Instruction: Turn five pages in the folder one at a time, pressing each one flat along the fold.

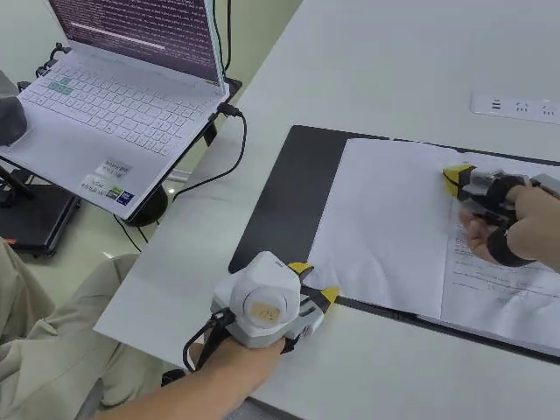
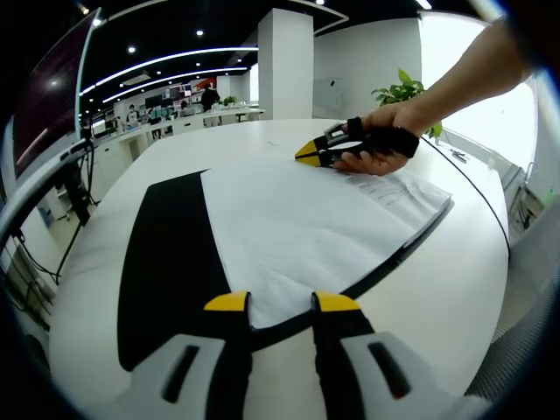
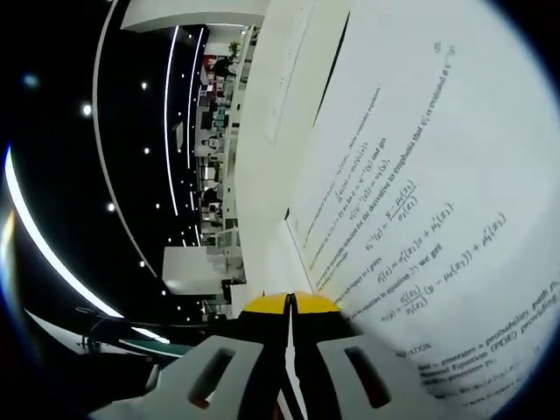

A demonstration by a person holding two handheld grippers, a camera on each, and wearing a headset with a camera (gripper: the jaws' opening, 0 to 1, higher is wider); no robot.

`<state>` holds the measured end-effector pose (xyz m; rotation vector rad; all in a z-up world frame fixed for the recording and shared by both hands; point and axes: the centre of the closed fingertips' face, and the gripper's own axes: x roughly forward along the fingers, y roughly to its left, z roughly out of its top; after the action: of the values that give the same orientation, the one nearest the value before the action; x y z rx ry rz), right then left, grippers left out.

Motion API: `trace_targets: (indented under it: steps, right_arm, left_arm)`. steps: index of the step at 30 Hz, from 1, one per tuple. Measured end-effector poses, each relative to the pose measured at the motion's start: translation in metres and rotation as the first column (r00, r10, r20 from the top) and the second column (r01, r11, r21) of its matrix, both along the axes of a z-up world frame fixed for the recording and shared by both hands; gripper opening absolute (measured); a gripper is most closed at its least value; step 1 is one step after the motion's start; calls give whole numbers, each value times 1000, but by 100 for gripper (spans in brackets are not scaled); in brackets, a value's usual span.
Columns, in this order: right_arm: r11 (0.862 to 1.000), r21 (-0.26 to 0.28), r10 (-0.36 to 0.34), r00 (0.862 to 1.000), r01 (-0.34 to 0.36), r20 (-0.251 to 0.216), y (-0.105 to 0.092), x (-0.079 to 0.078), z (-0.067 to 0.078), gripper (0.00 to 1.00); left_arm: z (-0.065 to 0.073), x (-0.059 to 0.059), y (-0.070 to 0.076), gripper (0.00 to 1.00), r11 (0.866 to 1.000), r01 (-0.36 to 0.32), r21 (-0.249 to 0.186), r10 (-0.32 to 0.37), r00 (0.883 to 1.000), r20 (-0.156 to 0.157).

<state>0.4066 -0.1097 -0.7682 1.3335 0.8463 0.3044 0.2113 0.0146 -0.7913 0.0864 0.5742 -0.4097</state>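
Far left of the left tool (image 1: 317, 282): open laptop (image 1: 114, 105) on a raised stand, screen lit, off the side of the bench (image 1: 394, 61). Dark cable (image 1: 229, 153) from its right side, looping down toward the bench edge.

Left tool itself: at the near edge of the bench, gripped from below by a hand. Jaws stand moderately apart, yellow tips to either side of the folder's near edge. In the left gripper view the black edge runs through the gap. Cannot tell whether either tip touches it.

Just ahead of that tool: folder (image 1: 289, 197), lying open and flat, bare black inner cover on its left half. Blank sheet (image 1: 385, 223) spread over the middle, its near corner just beyond the left tool's tips, its right edge at the fold.

Right tool (image 1: 457, 179): well apart from the left one, across the sheet at its far right corner beside the fold. Jaws pressed together, tips meeting with no gap and nothing seen between them. Lies low along the paper, tip pointing left. Hand (image 1: 516, 227) wrapped round it, strapped in black.

Under and right of that tool: printed page (image 1: 499, 280), lines of text and formulas legible in the right gripper view, stacked on further sheets.

Beyond the right tool, toward the far right of the bench: white socket strip (image 1: 516, 107).
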Motion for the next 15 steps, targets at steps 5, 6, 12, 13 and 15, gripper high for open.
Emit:
trace_targets:
  steps: [5, 6, 12, 13, 15]
  right_arm:
    - [999, -5, 31, 1000, -31, 3, -1, -13, 1, 0]
    - [1000, -3, 30, 1000, -30, 1, -2, -15, 0, 0]
    - [999, -2, 54, 999, -54, 2, -3, -29, 1, 0]
    - [998, -4, 57, 998, -57, 3, -3, -31, 1, 0]
    - [998, -10, 65, 998, -64, 9, -3, -35, 2, 0]
  left_arm:
    - [1, 0, 0, 26, 1000, 0, 2, 0, 1000, -2]
    - [1, 0, -1, 26, 1000, 1, 2, -1, 1000, -1]
    - [1, 0, -1, 26, 1000, 1, 3, -1, 1000, -2]
    - [1, 0, -1, 26, 1000, 0, 2, 0, 1000, -3]
    - [1, 0, -1, 26, 1000, 0, 3, 0, 1000, -5]
